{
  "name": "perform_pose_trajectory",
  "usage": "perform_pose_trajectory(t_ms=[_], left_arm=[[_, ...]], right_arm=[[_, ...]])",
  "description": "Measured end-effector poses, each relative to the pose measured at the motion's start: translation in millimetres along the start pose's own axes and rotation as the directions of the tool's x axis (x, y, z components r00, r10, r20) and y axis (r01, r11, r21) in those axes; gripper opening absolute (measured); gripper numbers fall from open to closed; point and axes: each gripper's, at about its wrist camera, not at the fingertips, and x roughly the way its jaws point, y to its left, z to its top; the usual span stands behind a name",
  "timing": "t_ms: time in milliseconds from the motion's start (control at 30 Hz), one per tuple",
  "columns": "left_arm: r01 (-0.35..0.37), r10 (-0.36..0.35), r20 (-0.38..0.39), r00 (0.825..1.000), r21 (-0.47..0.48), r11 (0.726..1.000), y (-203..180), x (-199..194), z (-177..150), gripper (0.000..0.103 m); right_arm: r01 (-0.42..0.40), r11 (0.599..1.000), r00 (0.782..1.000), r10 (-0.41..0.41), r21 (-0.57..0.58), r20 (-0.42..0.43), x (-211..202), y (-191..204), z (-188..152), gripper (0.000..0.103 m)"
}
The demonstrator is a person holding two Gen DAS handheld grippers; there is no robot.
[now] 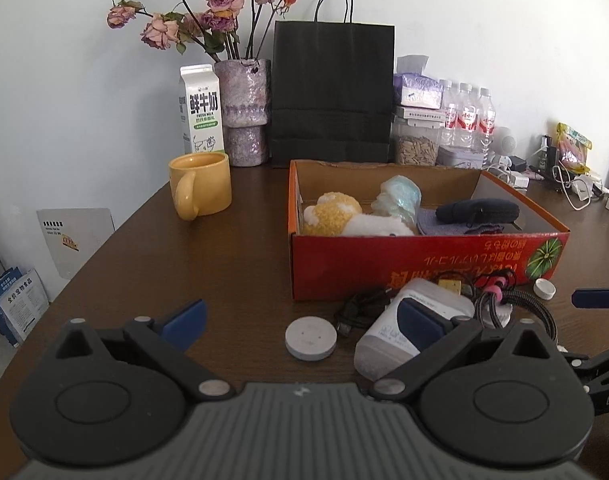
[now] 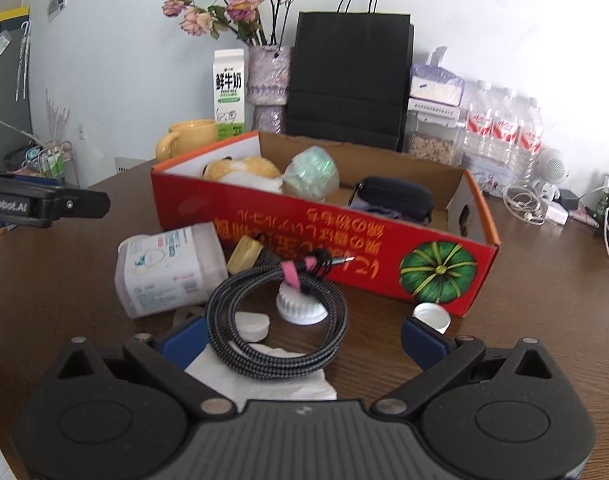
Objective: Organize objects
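A red cardboard box (image 1: 424,264) (image 2: 368,252) stands on the brown table, holding a plush toy (image 1: 336,212), a pale green wrapped bundle (image 2: 310,172) and a dark pouch (image 1: 476,210). In front of it lie a white plastic container on its side (image 2: 168,268) (image 1: 384,344), a coiled braided cable (image 2: 276,320), a grey disc (image 1: 310,338), a white ribbed cap (image 2: 300,308) and a bottle cap (image 2: 432,316). My left gripper (image 1: 304,320) is open, low over the table, the grey disc between its fingers. My right gripper (image 2: 300,340) is open around the cable coil.
A yellow mug (image 1: 200,190), a milk carton (image 1: 200,112), a vase of dried roses (image 1: 244,112) and a black paper bag (image 1: 332,92) stand behind the box. Water bottles (image 1: 468,120), a jar and chargers crowd the back right. A white tissue (image 2: 264,380) lies under the cable.
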Motion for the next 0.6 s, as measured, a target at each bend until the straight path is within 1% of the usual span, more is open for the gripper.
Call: perform_pose_trajectory(t_ms=[100, 400, 433, 500, 600], left_arm=[[0.012, -0.012, -0.018, 1.0, 0.006, 1.0, -1, 1, -6, 0.103], [0.03, -0.03, -0.036, 0.999, 0.003, 1.0, -5, 6, -8, 0.103], [0.031, -0.031, -0.037, 0.999, 0.002, 1.0, -4, 7, -9, 0.103], [0.034, -0.034, -0.039, 0.999, -0.001, 0.999, -5, 8, -9, 0.103], [0.035, -0.035, -0.044, 0.998, 0.0, 0.999, -6, 10, -9, 0.103]], right_arm=[[-0.013, 1.0, 1.0, 0.013, -0.008, -0.017, 10, 3, 0, 0.103], [-0.035, 0.999, 0.998, 0.033, -0.035, -0.059, 39, 9, 13, 0.103], [-0.038, 0.999, 0.998, 0.036, -0.035, -0.059, 41, 9, 14, 0.101], [-0.048, 0.998, 0.997, 0.046, -0.032, -0.059, 42, 9, 15, 0.092], [-0.056, 0.998, 0.997, 0.054, -0.04, -0.052, 42, 10, 13, 0.092]])
